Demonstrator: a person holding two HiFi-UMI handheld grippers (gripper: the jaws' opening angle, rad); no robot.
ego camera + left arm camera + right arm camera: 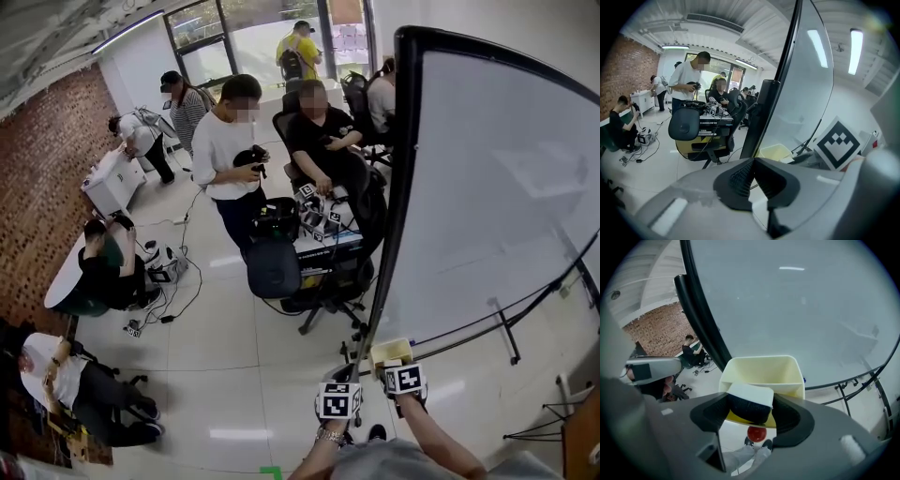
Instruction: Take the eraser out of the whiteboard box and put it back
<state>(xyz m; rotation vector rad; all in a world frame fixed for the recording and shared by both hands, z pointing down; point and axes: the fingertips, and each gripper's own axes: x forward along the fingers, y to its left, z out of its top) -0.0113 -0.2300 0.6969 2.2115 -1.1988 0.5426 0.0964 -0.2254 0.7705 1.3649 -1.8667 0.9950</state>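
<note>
A pale yellow box [759, 363] hangs on the black frame at the whiteboard's [787, 301] lower left edge. The eraser [749, 395], white on top with dark felt below, lies on the box's near rim. My right gripper [751, 400] is open with the eraser between its pads. In the head view the right gripper [405, 380] sits just below the box [389, 353], and the left gripper [339, 400] is beside it to the left. The left gripper [753, 160] is shut on nothing, short of the box [776, 151].
A small red ball [756, 433] shows under the box, above the person's shoes. An office chair [274, 269] and a loaded cart stand left of the whiteboard [497, 187]. Several people stand or sit further back. The board's stand legs [511, 337] cross the floor at right.
</note>
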